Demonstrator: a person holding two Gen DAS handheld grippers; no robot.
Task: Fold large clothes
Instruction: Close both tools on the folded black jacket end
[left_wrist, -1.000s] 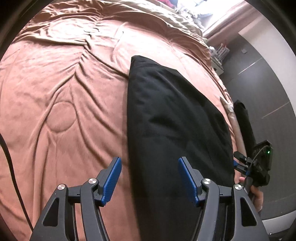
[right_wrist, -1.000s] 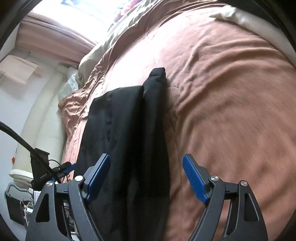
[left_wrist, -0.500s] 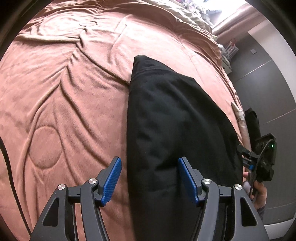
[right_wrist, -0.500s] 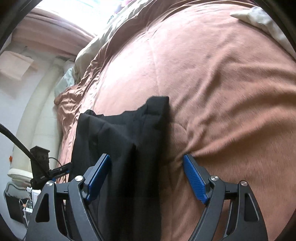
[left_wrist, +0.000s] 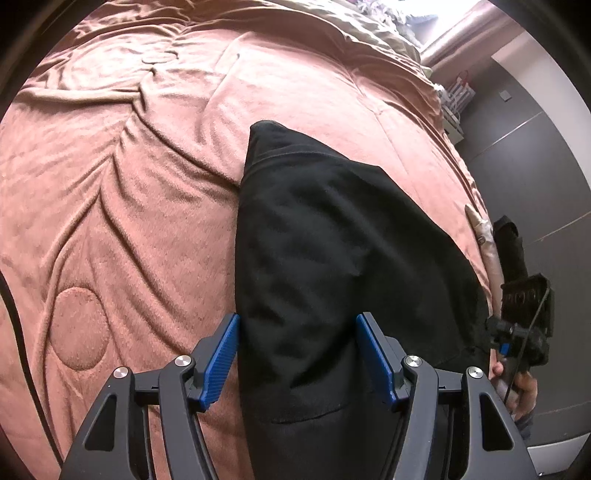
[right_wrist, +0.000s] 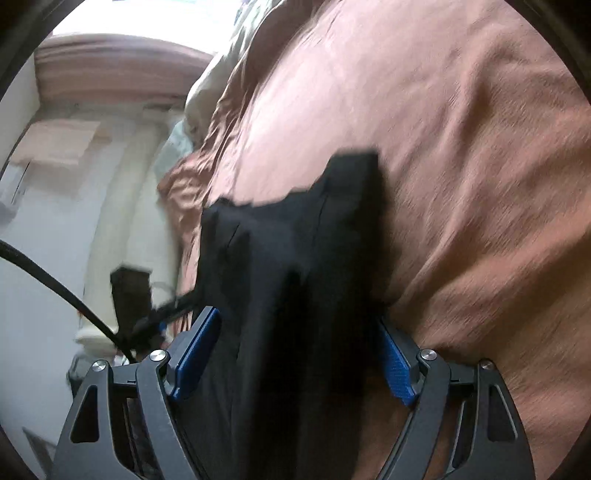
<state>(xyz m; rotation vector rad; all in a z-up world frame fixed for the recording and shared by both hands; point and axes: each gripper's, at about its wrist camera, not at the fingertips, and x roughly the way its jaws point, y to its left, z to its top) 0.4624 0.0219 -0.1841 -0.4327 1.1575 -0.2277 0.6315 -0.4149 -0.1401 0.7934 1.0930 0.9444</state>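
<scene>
1. Black woven garment (left_wrist: 332, 258), folded lengthwise into a long narrow stack, lies on the pink-brown quilted bedspread (left_wrist: 129, 221), its near end running down between the fingers of both tools.
2. Left gripper (left_wrist: 297, 354): jaws spread wide, blue pads on either side of the garment's left edge; nothing is clamped.
3. Right gripper (right_wrist: 291, 354): jaws likewise spread, straddling the near end of the layered cloth. The right wrist view is motion-blurred, so contact with the pads cannot be confirmed.
4. Handling, as judged: the cloth looks soft, limp and light, with no stiffness of its own. Stacked layers seem liable to slide apart or sag if lifted by one layer only.
5. Recommended hold: the two near corners, one per tool, each bite taking every layer at the edge, so the end can be carried toward the far end (left_wrist: 266, 140) evenly.
6. Risk: the plush bedspread may be pinched along with the cloth.
</scene>
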